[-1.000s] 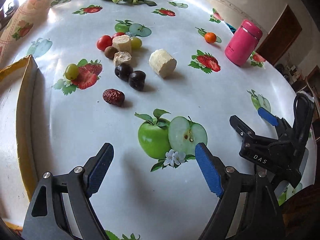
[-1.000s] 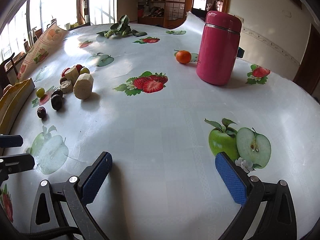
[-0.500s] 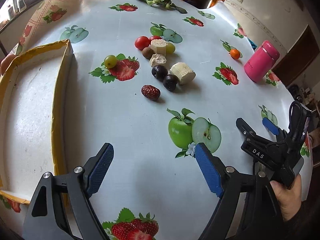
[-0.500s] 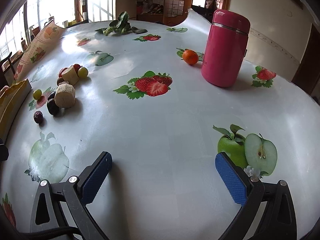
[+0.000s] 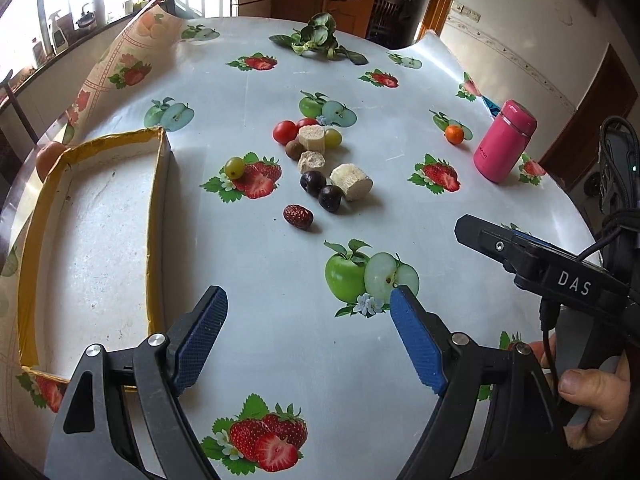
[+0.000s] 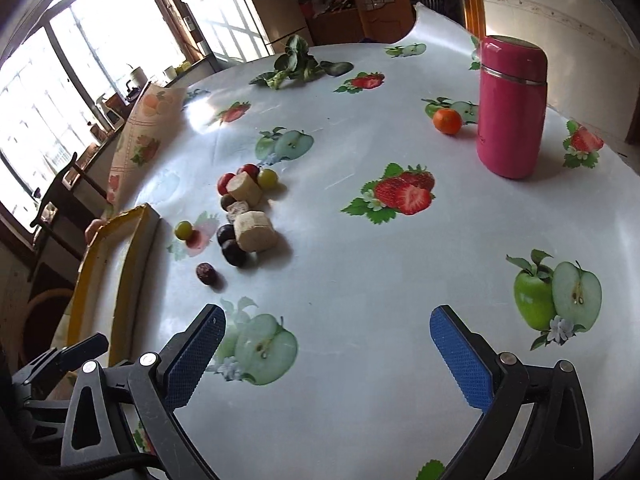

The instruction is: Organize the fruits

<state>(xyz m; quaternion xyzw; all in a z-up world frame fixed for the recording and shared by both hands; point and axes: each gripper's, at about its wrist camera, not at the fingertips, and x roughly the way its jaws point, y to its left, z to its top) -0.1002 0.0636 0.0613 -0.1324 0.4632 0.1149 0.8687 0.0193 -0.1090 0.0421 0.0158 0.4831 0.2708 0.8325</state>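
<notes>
While both tools hang above the fruit-print tablecloth (image 5: 256, 264), neither has hold of anything: left gripper (image 5: 308, 336) jaws spread wide, blue pads (image 5: 200, 336) w/ only cloth between; right gripper (image 6: 332, 356) same, wide apart, empty. From the left cam the right gripper shows at the right edge, side-on, a hand (image 5: 592, 400) on its grip.

Fruits sit in a loose cluster mid-table, well ahead of both tools. Nearest: a red date (image 5: 298, 216), alone. Just behind it, two dark plums (image 5: 322, 190) touching, w/ a pale cut sugarcane chunk (image 5: 352, 181) against them on the right. Further back: smaller pale chunk (image 5: 310, 161), brown round fruit (image 5: 295, 149), another cane piece (image 5: 311, 137), cherry tomato (image 5: 284, 132), green grape (image 5: 333, 138). A 2nd green grape (image 5: 234, 167) lies apart, left of the group, on a printed strawberry.

Yellow-rimmed tray (image 5: 154, 216) on the left, white inside, no fruit in it. Small orange (image 6: 447, 121) far right, just beside the upright pink flask (image 6: 510, 108). Leafy greens (image 5: 320, 40) at the far edge.
</notes>
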